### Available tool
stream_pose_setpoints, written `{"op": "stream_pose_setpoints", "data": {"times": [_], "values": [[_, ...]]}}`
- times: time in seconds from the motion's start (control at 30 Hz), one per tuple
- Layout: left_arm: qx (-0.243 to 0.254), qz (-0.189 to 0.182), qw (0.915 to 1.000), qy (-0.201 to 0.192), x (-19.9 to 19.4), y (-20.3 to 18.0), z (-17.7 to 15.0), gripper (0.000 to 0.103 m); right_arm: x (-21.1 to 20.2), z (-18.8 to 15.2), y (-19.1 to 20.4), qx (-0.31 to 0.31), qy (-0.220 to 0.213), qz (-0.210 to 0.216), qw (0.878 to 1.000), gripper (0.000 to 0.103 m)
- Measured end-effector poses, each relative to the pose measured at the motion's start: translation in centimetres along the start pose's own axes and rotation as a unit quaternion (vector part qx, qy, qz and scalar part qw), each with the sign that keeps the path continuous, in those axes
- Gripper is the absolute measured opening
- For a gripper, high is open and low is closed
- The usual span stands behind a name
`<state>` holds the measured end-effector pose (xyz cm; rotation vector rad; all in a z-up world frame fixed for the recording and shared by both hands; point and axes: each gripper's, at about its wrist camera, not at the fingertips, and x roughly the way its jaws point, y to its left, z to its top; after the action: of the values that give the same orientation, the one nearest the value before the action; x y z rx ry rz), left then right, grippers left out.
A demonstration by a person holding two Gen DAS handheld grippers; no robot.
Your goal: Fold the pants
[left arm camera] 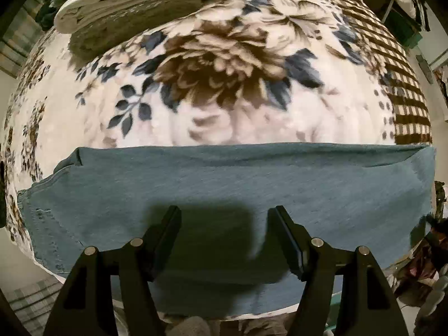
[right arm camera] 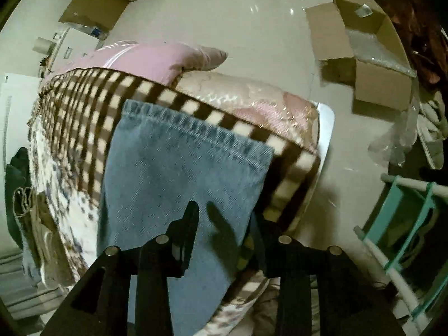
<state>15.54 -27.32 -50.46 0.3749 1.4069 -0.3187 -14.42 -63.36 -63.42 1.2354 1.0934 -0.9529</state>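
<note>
Both tools over folded blue denim pants (left arm camera: 224, 184)
Left tool (left arm camera: 224, 218) gapes wide, empty; right tool (right arm camera: 224, 218) narrowly parted, gripping nothing, above the stitched hem (right arm camera: 184, 128).

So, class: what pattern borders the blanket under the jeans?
Brown-and-cream checks on the blanket border, clearest in the right wrist view.

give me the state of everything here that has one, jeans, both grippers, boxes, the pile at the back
jeans: folded to a long band, flat on the floral blanket
left gripper: open, empty, above the jeans
right gripper: open, nothing gripped, over the hem end
folded clothes: stacked
cardboard box: open, on the floor
</note>
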Motion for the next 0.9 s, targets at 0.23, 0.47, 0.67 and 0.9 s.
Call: {"op": "stream_pose_setpoints", "data": {"times": [0.23, 0.47, 0.67, 0.9], "values": [[0.027, 0.011, 0.9996, -0.001, 0.7, -3.4, 1.5, 0.065, -4.1, 2.8, 5.0, -0.099, -0.045, 0.014, 0.994, 0.08], [0.04, 0.036, 0.9984, 0.015, 5.1, -5.9, 2.6, 0.066, 1.1, 8.3, 11.2, -0.152, -0.012, -0.011, 0.988, 0.079], [0.02, 0.019, 0.9996, -0.003, 4.3, -5.6, 2.6, 0.067, 1.3, 7.1, 13.7, -0.218, -0.049, -0.065, 0.973, 0.017], [-0.021, 0.002, 0.9983, -0.054, 0.3, -2.5, 1.7, 0.067, -6.6, 4.4, 12.9, -0.205, -0.138, -0.002, 0.969, 0.015]]}}
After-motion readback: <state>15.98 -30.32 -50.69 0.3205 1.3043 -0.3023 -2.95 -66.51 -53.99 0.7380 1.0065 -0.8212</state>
